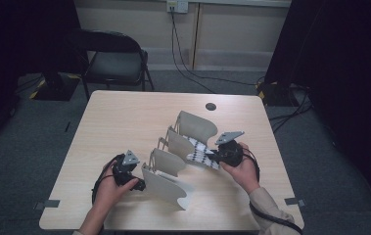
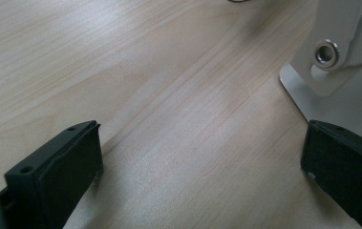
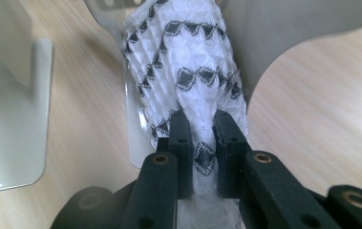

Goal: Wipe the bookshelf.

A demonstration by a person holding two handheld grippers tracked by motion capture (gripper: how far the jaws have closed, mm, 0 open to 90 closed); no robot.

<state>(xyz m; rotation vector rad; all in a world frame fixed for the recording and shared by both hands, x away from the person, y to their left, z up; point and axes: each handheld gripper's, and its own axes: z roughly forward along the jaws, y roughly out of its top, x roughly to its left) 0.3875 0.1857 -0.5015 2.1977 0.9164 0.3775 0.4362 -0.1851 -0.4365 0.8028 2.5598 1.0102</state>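
right gripper (image 3: pixel 202 129): clenched on a bunched end of the white cloth with black triangle pattern (image 3: pixel 183 71), which lies between two dividers of the pale beige metal file rack (image 1: pixel 173 161) on the light wood counter (image 1: pixel 124 117)
left gripper (image 2: pixel 197 157): released, jaws wide apart, just beside the rack's base plate
snag risk: cloth may catch on a divider edge and bunch
tip risk: a hard push could slide or tilt the unheld rack
slip risk: thin pinch may let fabric pull free

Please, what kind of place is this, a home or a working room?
Probably a plain lab or office room set up for recording, not a home: a bare wooden table on grey carpet, a black folding chair, dark curtains at the sides, and cables running from a wall socket.
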